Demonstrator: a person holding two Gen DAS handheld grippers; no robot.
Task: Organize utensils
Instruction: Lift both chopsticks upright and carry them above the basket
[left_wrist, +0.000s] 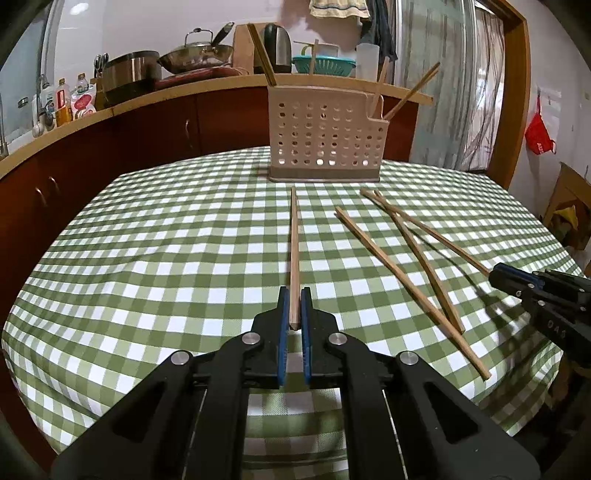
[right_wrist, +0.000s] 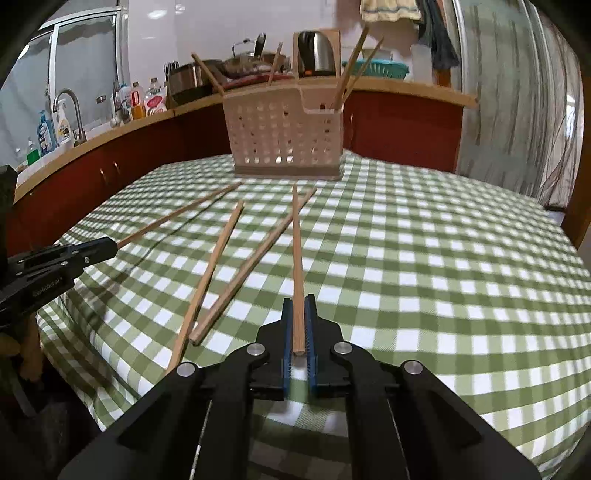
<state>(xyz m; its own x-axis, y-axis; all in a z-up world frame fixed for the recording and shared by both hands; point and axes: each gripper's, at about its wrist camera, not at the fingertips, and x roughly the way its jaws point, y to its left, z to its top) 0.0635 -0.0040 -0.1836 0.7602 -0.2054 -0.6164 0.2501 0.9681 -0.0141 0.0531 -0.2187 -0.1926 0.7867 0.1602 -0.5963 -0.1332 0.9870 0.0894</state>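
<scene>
My left gripper (left_wrist: 294, 308) is shut on the near end of a wooden chopstick (left_wrist: 294, 251) that points at the beige perforated utensil holder (left_wrist: 325, 136). Towards the right edge of that view, my right gripper (left_wrist: 496, 274) grips the end of another chopstick (left_wrist: 436, 236). In the right wrist view, the right gripper (right_wrist: 299, 323) is shut on that chopstick (right_wrist: 297, 251). The left gripper (right_wrist: 110, 248) is at the left with its chopstick (right_wrist: 177, 214). Two loose chopsticks (right_wrist: 214, 269) (right_wrist: 255, 258) lie between them on the green checked cloth (right_wrist: 443, 258). Several chopsticks stand in the holder (right_wrist: 284, 133).
Behind the table runs a red-fronted kitchen counter (left_wrist: 147, 125) with pots (left_wrist: 129, 74), a kettle (left_wrist: 277, 48), bottles and a faucet (right_wrist: 70, 110). A wooden door frame (left_wrist: 513, 110) and a curtain stand at the right. The cloth hangs over the table's near edge.
</scene>
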